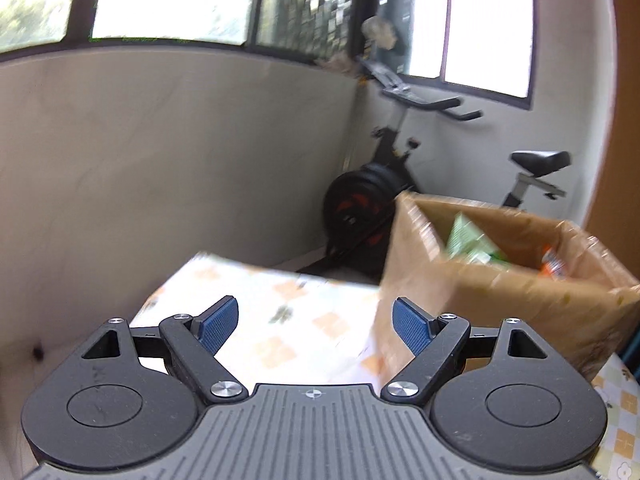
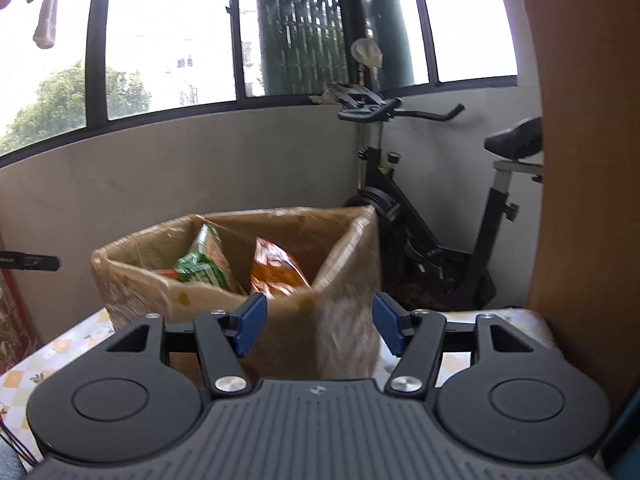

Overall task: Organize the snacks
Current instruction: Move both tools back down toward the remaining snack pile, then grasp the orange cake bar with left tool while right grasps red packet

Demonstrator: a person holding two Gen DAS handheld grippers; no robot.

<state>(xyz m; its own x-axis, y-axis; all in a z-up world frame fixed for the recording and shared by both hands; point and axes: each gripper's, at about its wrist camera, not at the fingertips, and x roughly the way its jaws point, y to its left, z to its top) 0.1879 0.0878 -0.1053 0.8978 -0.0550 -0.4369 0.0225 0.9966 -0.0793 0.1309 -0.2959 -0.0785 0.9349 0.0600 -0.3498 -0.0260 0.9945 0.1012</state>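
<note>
On the patterned worktop (image 2: 60, 350) ahead of me stands the cardboard box (image 2: 280, 320), and both of my tools face it with nothing in them. My left gripper (image 1: 316, 324) has its jaws spread wide and empty, aimed mostly at bare cloth to the left of the box. My right gripper (image 2: 316, 326) has its jaws parted to a middling gap, also empty, with the box's near corner showing between the blue pads; whether a pad touches the cardboard I cannot tell.

The snacks are already inside: a green packet (image 2: 200, 266) and an orange packet (image 2: 274, 270) stand propped against each other, tops below the rim.

My guess at the trouble: that near corner. If I push the right jaws forward they could strike the wall and shove the light box across the cloth, perhaps toward the far edge. Reaching in, a pad could catch the floppy rim and fold it onto the packets, or crush a bag.

Room is uneven. Left of the box the worktop lies open up to its far edge, beyond which the floor drops away. Behind the box an exercise bike (image 2: 432, 216) crowds the corner, and a brown panel (image 2: 580, 160) closes the right side, so I would come in from above or from the left.
</note>
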